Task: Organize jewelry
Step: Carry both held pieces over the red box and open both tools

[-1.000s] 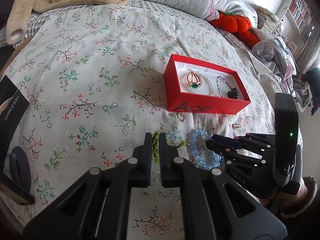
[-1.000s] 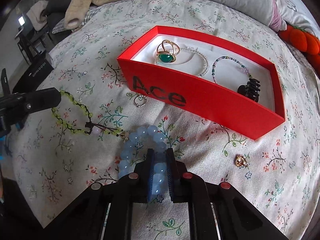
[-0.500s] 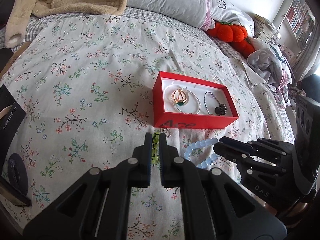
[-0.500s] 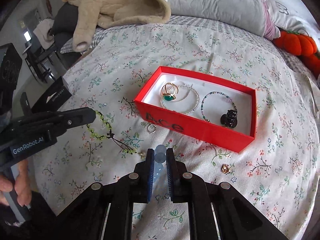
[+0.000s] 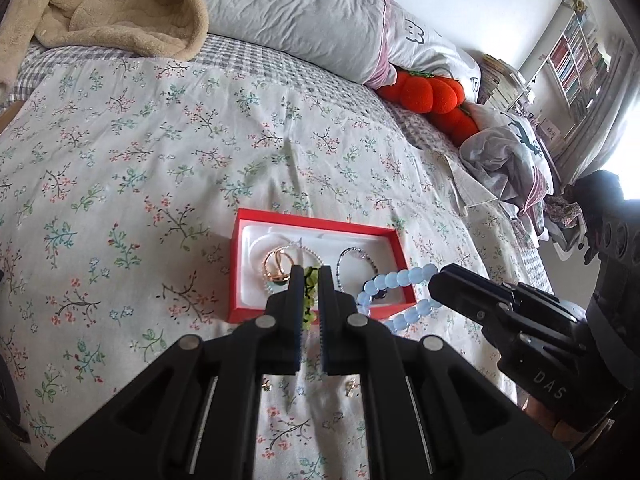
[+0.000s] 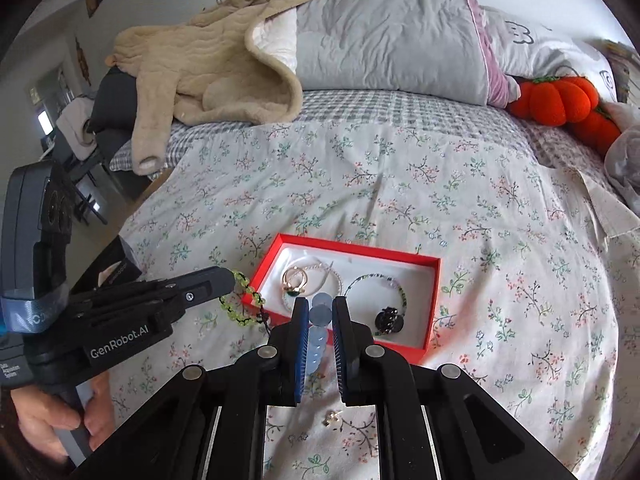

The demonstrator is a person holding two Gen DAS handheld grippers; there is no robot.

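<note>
A red jewelry box (image 5: 236, 264) (image 6: 433, 304) with a white lining lies on the floral bedspread. It holds a gold ring with a green stone (image 6: 295, 282), a pearl bracelet, a dark beaded bracelet (image 6: 378, 279) and a black clip (image 6: 389, 320). My left gripper (image 5: 310, 276) is shut on a green beaded bracelet (image 6: 240, 304) and holds it in the air by the box's near left corner. My right gripper (image 6: 320, 312) is shut on a light blue beaded bracelet (image 5: 400, 280), lifted above the box's near edge.
A small gold earring (image 6: 333, 418) lies on the bedspread in front of the box. Grey pillows (image 6: 392, 40), a beige fleece blanket (image 6: 208, 64) and orange pumpkin cushions (image 6: 560, 100) are at the head of the bed. A black box (image 6: 112, 272) sits at the left edge.
Both grippers have lifted their bracelets off the bedspread and risen well above it. The box now looks smaller and lies just beyond the fingertips.
</note>
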